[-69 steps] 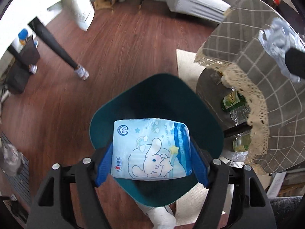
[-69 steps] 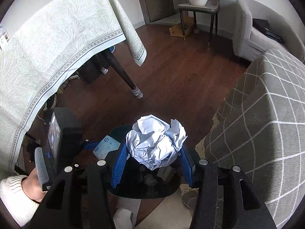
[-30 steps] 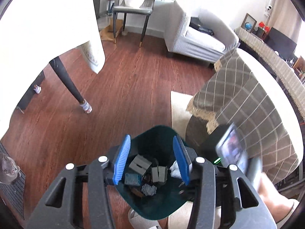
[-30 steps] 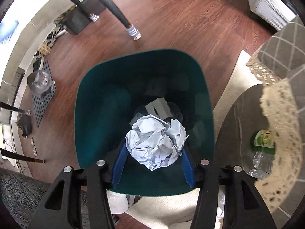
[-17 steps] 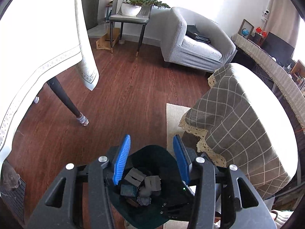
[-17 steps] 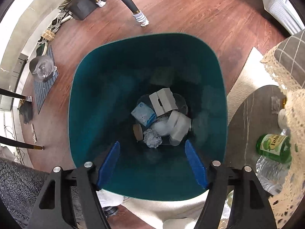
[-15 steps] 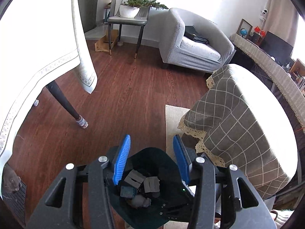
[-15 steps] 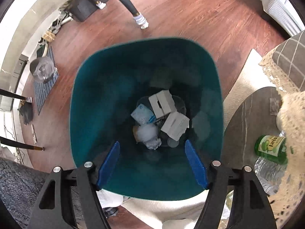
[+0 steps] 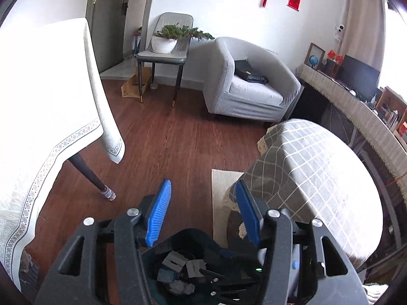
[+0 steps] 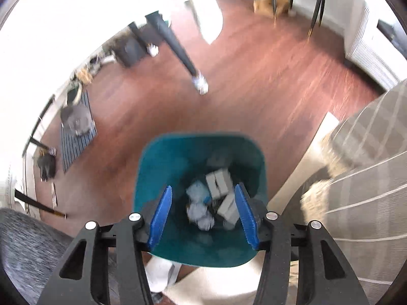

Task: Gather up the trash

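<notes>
The teal trash bin (image 10: pixel 157 162) stands on the wood floor below my right gripper (image 10: pixel 202 188). In it lie grey boxes (image 10: pixel 218 183), a pale blue tissue pack (image 10: pixel 197 192) and a crumpled paper ball (image 10: pixel 197 211). The right jaws are closing with nothing between them; the bin's contents show far below the gap. My left gripper (image 9: pixel 203 185) hangs higher and looks across the room. Its jaws are opening and hold nothing. The bin (image 9: pixel 193 236) and its trash (image 9: pixel 178 259) show low in the left wrist view, behind the fingers.
A table with a white cloth (image 9: pixel 45 101) and a dark leg (image 9: pixel 91 175) stands left. A low table under a checked cloth (image 9: pixel 318 172) is right of the bin, on a pale rug (image 9: pixel 221 190). Beyond are an armchair (image 9: pixel 249 86) and a chair with a plant (image 9: pixel 165 48). A cat (image 10: pixel 76 122) sits on a mat.
The right gripper dropped the crumpled paper ball into the bin, then narrowed again. Both grippers rose away from the bin. The left jaws stand wider than before.
</notes>
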Demonstrator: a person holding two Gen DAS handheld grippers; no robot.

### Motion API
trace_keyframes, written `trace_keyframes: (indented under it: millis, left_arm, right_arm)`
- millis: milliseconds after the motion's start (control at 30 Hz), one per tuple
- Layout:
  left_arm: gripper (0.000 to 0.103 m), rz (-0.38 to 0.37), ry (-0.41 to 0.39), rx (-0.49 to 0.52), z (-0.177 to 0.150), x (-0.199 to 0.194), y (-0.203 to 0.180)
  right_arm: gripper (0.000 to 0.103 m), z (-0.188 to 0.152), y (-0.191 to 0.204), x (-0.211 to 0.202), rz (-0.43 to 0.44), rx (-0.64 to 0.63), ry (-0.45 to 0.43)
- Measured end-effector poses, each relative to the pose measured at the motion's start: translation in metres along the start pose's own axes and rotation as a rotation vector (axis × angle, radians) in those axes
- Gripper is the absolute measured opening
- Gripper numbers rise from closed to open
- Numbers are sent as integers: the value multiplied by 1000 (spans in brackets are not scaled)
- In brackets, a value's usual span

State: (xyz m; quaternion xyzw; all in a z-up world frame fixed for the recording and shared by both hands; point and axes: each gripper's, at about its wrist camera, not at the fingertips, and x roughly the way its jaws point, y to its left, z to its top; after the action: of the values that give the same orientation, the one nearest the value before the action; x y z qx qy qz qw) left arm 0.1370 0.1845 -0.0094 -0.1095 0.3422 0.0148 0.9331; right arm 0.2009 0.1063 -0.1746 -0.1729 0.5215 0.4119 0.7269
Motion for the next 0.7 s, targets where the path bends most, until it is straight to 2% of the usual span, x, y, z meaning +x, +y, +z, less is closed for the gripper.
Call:
trace_keyframes:
  millis: [133,200,333,367,433,600,700]
  left_arm:
    - [68,-5,-33,-7,0,-21,-8]
    - [75,16,-59,11,1,-35,-15]
    - [92,7,-101,16,-2,-69,-27]
    - [94,14,-111,19,-3,-75,-29]
    - [96,48,-120,38,-9,-89,-37]
    - [97,73,-150,89,-38,-112,-55]
    - [98,92,-131,112,-63,-117,-63]
  right_arm:
    - [52,3,-1,-40,-44,10,-96]
    - [52,4,-3,-60,-57,33,-141]
    - [54,-11,-1,-109,-134,56,-250]
    - [58,-18,-1,-125,-141,73,-285]
    - [75,-34,-1,-157,-187,97,-361]
    - [92,-90,-8,-234,-307,190,-528]
    - [95,-128,-13,-263,-365,250,-579]
